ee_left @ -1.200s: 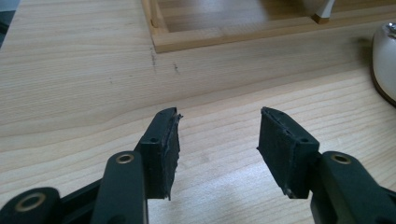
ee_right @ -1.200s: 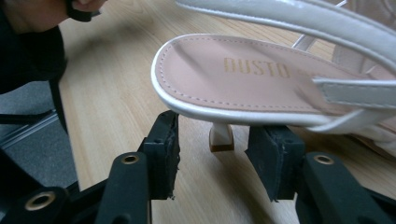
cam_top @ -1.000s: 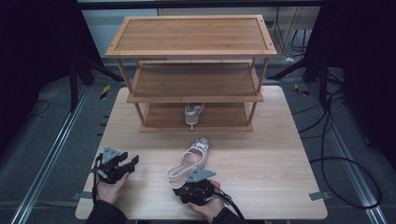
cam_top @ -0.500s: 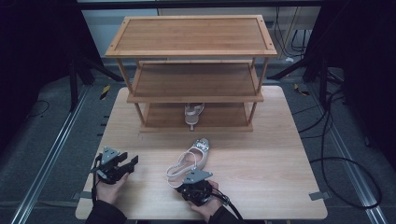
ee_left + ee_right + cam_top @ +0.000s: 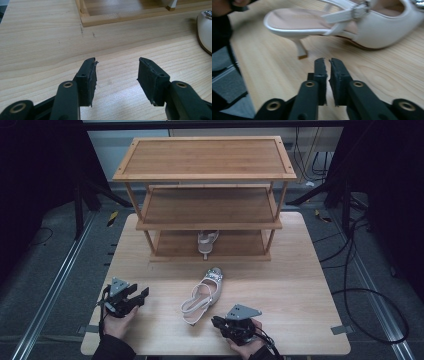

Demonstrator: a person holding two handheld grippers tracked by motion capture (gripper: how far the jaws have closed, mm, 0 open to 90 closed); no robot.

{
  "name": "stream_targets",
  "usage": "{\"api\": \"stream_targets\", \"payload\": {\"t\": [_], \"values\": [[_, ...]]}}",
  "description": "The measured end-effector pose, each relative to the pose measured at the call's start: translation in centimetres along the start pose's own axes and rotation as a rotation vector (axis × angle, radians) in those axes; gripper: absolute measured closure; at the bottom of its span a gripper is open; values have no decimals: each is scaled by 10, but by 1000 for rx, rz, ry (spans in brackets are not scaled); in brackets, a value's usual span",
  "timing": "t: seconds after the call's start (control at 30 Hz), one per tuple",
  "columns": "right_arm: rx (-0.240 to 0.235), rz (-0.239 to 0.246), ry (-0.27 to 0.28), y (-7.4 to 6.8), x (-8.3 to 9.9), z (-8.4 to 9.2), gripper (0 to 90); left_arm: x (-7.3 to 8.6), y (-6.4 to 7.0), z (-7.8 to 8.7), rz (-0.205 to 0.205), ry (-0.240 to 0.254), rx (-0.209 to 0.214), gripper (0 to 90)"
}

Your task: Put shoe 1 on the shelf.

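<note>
On the table (image 5: 300, 285), white shoe (image 5: 202, 295) just beyond right gripper (image 5: 327, 62), jaws nearly together, empty; left gripper (image 5: 116, 72) spread.

Even overhead light brightens the table (image 5: 300, 290) against dark surroundings, while the right gripper view is motion-blurred.

Glossy white shoe (image 5: 372, 27) on matt pale wood table (image 5: 300, 285).
</note>
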State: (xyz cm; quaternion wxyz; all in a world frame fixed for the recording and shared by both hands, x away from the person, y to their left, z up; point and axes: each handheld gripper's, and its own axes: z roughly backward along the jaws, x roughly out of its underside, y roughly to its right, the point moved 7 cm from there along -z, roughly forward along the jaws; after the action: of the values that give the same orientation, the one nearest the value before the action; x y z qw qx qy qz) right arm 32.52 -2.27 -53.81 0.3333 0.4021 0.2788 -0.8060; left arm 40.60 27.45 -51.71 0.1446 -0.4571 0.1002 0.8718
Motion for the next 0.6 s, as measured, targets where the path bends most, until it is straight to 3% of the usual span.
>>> {"api": "stream_targets", "payload": {"t": [0.13, 0.3, 0.33, 0.4, 0.53, 0.6], "values": [[-48, 23, 6, -17, -3, -13, 680, 0, 0, 1, -1, 4, 1, 478], [-67, 15, -3, -28, -5, -35, 578, 0, -1, 2, 2, 4, -1, 479], [-62, 19, -26, -31, -6, -40, 573, 0, -2, 2, 2, 4, -3, 479], [-48, 33, -22, -35, -12, -52, 555, 0, -2, 2, 3, 5, -2, 480], [-25, 21, -37, -36, -15, -59, 554, 0, -2, 2, 2, 5, -3, 481], [-9, 16, -43, -36, -16, -61, 598, 0, -2, 2, 2, 6, -3, 482]]}}
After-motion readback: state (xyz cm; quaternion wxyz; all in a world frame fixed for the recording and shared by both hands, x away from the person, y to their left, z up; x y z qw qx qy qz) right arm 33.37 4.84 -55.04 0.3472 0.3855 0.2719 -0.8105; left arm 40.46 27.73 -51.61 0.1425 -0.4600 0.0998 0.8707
